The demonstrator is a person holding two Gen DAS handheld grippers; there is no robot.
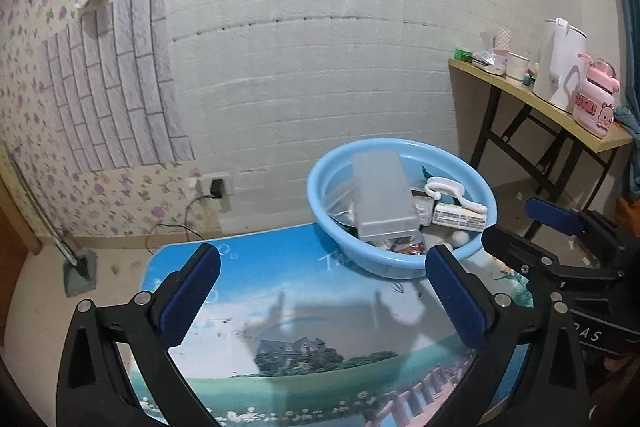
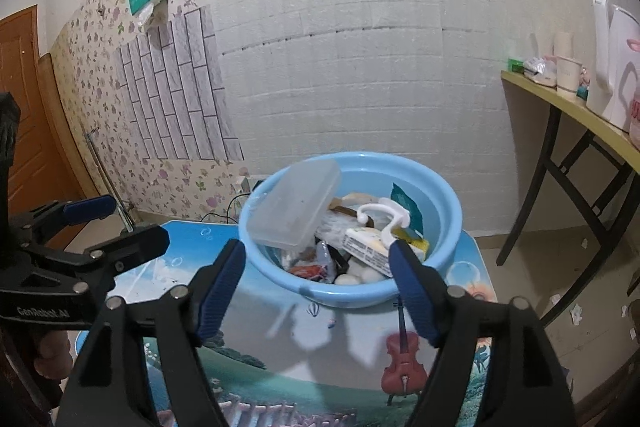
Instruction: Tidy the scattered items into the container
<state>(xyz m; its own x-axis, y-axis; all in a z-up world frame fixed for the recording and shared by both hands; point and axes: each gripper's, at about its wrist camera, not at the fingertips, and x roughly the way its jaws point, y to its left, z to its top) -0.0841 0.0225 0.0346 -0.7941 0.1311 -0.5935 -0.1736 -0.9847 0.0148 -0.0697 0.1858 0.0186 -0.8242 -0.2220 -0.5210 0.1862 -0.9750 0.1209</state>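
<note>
Left gripper point(image 1: 322, 291) and right gripper point(image 2: 318, 281) are held side by side, angled downward, jaws spread wide with nothing between the blue pads.

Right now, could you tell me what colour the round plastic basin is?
Light blue basin; the right wrist view shows it best.

basin point(image 1: 400, 263) on table point(image 1: 280, 307), far edge | box point(image 1: 382, 195) in basin, atop items | shelf point(image 1: 532, 99) right
</note>
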